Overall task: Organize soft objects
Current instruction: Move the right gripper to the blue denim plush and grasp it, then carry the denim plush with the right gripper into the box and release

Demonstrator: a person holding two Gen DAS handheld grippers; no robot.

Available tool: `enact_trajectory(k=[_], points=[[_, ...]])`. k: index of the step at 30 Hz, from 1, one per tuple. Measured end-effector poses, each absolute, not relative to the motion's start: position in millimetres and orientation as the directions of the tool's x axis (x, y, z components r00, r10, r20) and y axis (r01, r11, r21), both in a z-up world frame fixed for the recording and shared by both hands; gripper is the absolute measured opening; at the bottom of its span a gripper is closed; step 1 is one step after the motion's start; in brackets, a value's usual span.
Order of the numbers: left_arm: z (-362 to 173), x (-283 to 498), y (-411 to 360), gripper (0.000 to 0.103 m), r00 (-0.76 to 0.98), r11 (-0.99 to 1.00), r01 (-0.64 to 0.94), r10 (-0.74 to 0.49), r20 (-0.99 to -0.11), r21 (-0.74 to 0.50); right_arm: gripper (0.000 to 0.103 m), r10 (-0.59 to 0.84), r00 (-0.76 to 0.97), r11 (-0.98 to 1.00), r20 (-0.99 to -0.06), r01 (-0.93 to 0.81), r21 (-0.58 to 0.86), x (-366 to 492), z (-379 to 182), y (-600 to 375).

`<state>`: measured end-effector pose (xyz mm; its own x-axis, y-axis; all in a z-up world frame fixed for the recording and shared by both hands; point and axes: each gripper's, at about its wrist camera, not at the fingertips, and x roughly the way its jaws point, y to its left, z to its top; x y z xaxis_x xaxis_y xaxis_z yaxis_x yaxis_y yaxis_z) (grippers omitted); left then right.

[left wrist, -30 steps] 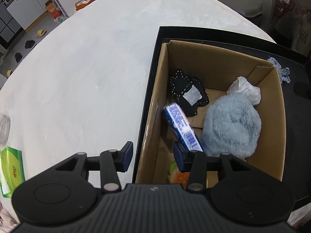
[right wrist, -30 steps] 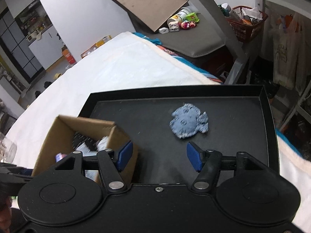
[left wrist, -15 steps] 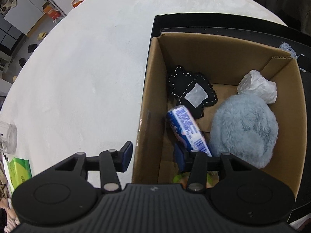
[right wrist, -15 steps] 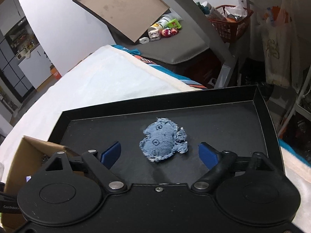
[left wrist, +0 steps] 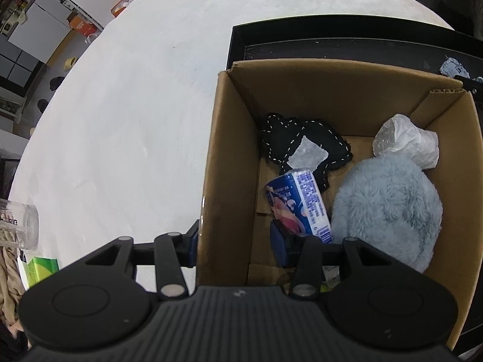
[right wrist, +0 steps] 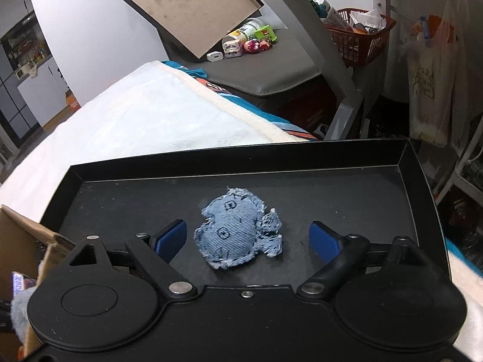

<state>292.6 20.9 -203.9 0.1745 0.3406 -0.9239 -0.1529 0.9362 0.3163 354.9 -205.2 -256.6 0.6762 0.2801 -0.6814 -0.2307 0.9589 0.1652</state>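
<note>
Right wrist view: your right gripper (right wrist: pixel 247 239) hangs wide apart around the one denim toy (right wrist: pixel 238 235) on the black tray (right wrist: pixel 404 187); closing too high could pinch only its frayed edge. Your left gripper (left wrist: pixel 235 241) straddles the near-left wall of the cardboard box (left wrist: pixel 356 90), apart, and could tip it.

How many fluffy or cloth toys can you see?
3: a fuzzy blue plush and a black stitched pouch in the cardboard box, a denim toy on the black tray. More may hide underneath.
</note>
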Motion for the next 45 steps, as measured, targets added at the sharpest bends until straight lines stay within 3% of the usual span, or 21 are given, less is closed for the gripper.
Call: enact_trajectory(k=[2,3,4,7,22,36,45], points=[[-203.8,292.5,20.2,0.045,0.175,0.936,-0.153,0.342,-0.923,0.317,0.053,0.282,0.663,0.958,-0.694,-0.233,0.167,356.4,-258.8,-205.4],[-204.3,293.5,20.0,0.045,0.175,0.936,-0.154,0.342,-0.923,0.317,0.047,0.285,0.656,0.957,-0.699,-0.235,0.17,356.6,-260.0,-206.0],[-204.2,294.4,20.2,0.045,0.174,0.936,-0.156,0.34,-0.924,0.315,0.033,0.279,0.663,0.958,-0.695,-0.238,0.158,354.9,-259.4,-206.6],[-204.5,293.3,20.6,0.045,0.176,0.939,-0.155,0.333,-0.926,0.307,0.028,0.28,0.659,0.958,-0.698,-0.241,0.157,352.3,-257.7,-208.8],[-195.5,275.8,20.3,0.047,0.207,0.949,-0.16,0.301,-0.931,0.271,0.025,0.252,0.671,0.963,-0.698,-0.247,0.11,321.5,-243.9,-211.5],[-188.2,244.1,29.5,0.047,0.235,0.958,-0.185,0.259,-0.937,0.219,0.025,0.302,0.643,0.952,-0.704,-0.242,0.188,282.2,-214.4,-216.8],[-184.2,231.0,35.9,0.047,0.262,0.966,-0.196,0.216,-0.941,0.167,0.025,0.285,0.665,0.957,-0.69,-0.243,0.16,255.3,-191.2,-211.2]])
